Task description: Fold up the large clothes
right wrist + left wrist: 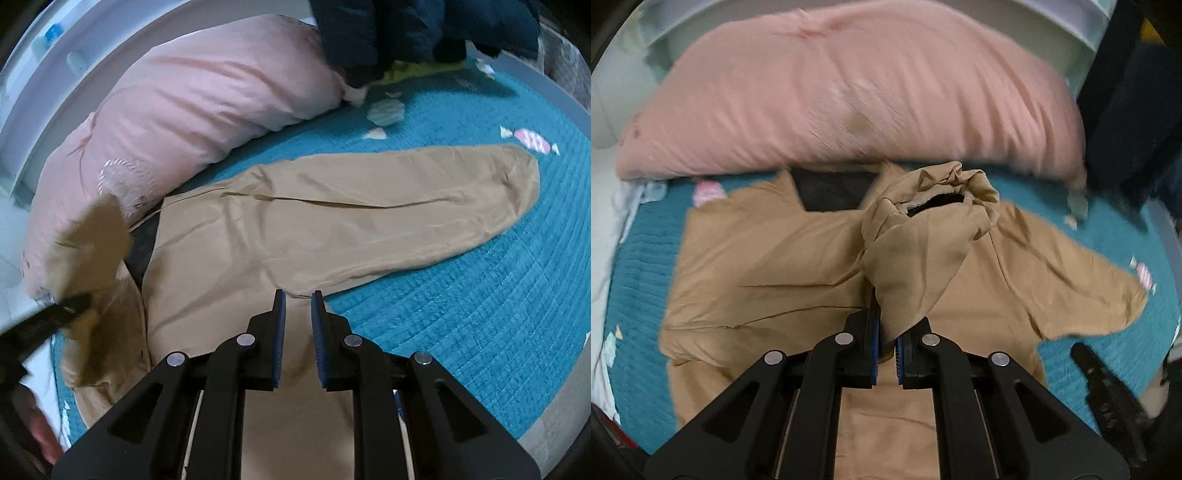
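Two grippers: one busy, one free.
Garment: tan coat (pixel 768 258) lies spread on the teal bedspread (pixel 461 295), collar end toward the pink pillow (pixel 831 92).
Left gripper (pixel 886 343): pressed together on the bunched left sleeve (pixel 923 240), lifted above the coat's body; cuff opening faces up and away.
Right gripper (pixel 298 299): fingers spread, pinching nothing, tips just over the coat's near edge.
Right sleeve (pixel 388 206): flat, its long axis running away from the body toward the far right.
Key relation: the flat sleeve lies ahead and right of the free gripper, which is nearer to it.
Judgement: the held sleeve likely gets laid across the body next.
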Demonstrator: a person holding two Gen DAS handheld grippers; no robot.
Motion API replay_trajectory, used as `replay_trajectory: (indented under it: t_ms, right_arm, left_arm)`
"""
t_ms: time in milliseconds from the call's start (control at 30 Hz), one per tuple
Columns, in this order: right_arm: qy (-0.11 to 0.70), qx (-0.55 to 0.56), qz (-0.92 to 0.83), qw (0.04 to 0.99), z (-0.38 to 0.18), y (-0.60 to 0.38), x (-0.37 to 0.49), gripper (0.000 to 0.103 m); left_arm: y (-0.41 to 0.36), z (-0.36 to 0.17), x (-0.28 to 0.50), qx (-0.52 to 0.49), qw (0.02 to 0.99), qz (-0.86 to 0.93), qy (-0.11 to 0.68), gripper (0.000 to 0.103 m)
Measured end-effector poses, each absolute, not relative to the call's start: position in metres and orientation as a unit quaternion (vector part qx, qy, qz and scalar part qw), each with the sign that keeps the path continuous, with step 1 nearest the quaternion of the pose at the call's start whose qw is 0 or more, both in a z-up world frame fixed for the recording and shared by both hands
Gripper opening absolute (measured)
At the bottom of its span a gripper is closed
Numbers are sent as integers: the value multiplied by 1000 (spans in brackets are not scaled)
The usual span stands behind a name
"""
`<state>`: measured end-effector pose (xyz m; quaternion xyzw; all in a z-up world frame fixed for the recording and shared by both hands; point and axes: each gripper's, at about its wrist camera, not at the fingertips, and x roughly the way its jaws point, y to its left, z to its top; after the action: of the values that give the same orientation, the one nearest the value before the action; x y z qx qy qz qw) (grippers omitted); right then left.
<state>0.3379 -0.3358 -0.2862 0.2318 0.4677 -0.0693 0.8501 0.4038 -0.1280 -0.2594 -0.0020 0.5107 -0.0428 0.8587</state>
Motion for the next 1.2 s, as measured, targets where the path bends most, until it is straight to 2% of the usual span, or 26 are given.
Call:
replay_trajectory:
  t_ms: [133, 200, 233, 267, 300, 333, 367, 733, 800, 933, 1133, 1200]
  right_arm:
    - [471, 254, -81, 841, -293, -355, 337, 14]
    - [472, 256, -78, 840, -295, -360, 337, 16]
    - [472, 254, -79, 840, -295, -362, 336, 16]
    - [471, 250, -82, 842, -294, -363, 335, 16]
    - [470, 248, -84, 843, -294, -364, 334, 16]
    - [467, 246, -88, 845, -293, -365, 333, 16]
    - [465, 247, -93, 845, -293, -367, 332, 16]
    - [457, 279, -110, 837, -296, -397, 338, 17]
    - [451, 282, -120, 838, -295, -408, 339, 27]
    - [441, 284, -150, 838, -297, -431, 335, 35]
    - [421, 321, -196, 825, -308, -477, 323, 65]
    - [412, 337, -217, 818, -313, -496, 318, 68]
  left_arm:
    - [-159, -306, 404, 18, 831, -52, 554, 9]
    - [-171, -326, 404, 39, 813, -56, 578, 16]
    - [-177, -334, 401, 50, 808, -56, 585, 22]
    - [-180, -338, 397, 55, 808, -60, 584, 36]
    - [-181, -338, 392, 52, 809, -68, 581, 45]
    - [-182, -336, 388, 48, 811, -73, 579, 62]
    - [-182, -333, 385, 44, 813, -75, 576, 68]
    - [-193, -273, 370, 17, 836, -138, 531, 75]
    - [-197, -272, 377, 21, 832, -133, 538, 75]
    - [-206, -268, 392, 37, 839, -121, 530, 75]
    - [-228, -275, 409, 36, 833, -125, 537, 75]
    - [-234, -278, 412, 37, 831, -125, 541, 75]
